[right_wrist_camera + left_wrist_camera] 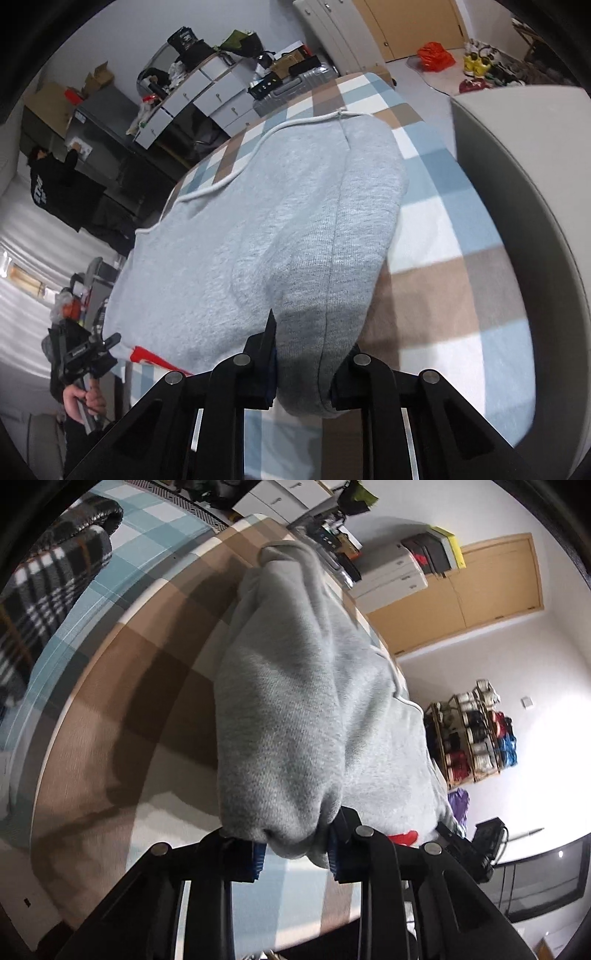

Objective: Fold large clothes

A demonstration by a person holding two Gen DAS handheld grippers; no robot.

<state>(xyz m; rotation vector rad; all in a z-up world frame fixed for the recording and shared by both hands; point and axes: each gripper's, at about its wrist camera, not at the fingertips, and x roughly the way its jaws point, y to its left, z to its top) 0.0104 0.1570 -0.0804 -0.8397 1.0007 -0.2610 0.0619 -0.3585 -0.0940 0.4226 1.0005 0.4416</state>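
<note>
Both the left gripper [295, 853] and right gripper [303, 376] are clamped on the near edge of the grey fleece sweatshirt [266, 236] lying on the checked bedspread [443, 229], so I'd guess the fold-over's next: lift evenly and carry it across.

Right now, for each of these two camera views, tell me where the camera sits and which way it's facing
Left wrist: sits on the left gripper, looks down along its fingers at a bunched grey sweatshirt clamped between them on the checked blanket; only black fingers show.
Right wrist: sits on the right gripper, looks down along the sweatshirt's seam; far left, a hand holds the other gripper.
Shared: the sweatshirt, the blanket, and its red patch.
</note>
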